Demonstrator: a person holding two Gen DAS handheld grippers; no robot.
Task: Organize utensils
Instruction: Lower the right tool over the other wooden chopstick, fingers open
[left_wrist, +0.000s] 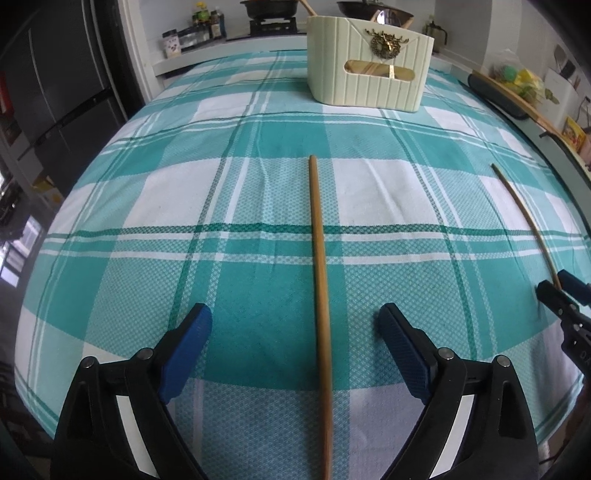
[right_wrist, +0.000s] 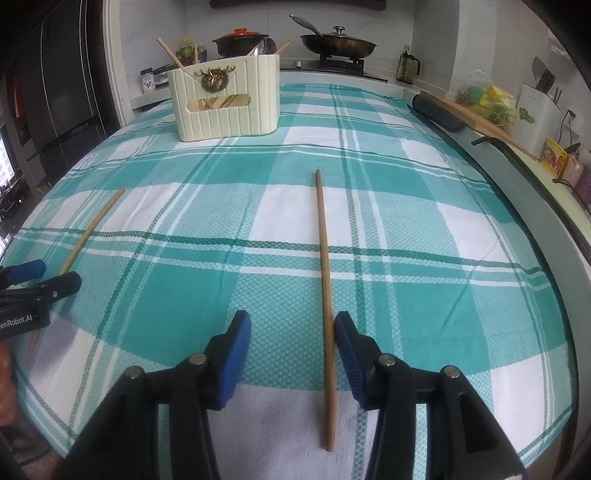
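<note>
Two wooden chopsticks lie on the teal plaid cloth. One chopstick runs straight between the wide-open jaws of my left gripper, clear of both blue pads. The other chopstick lies between the jaws of my right gripper, close against the right pad with a gap to the left pad. Each gripper shows in the other's view: the right gripper at the far right over its chopstick, the left gripper at the left edge over its chopstick. A cream utensil holder stands at the far side with chopsticks and a spoon in it.
Behind the holder is a stove with a red-lidded pot and a frying pan. A wooden board and a dark roll lie along the right counter edge. A dark fridge stands to the left.
</note>
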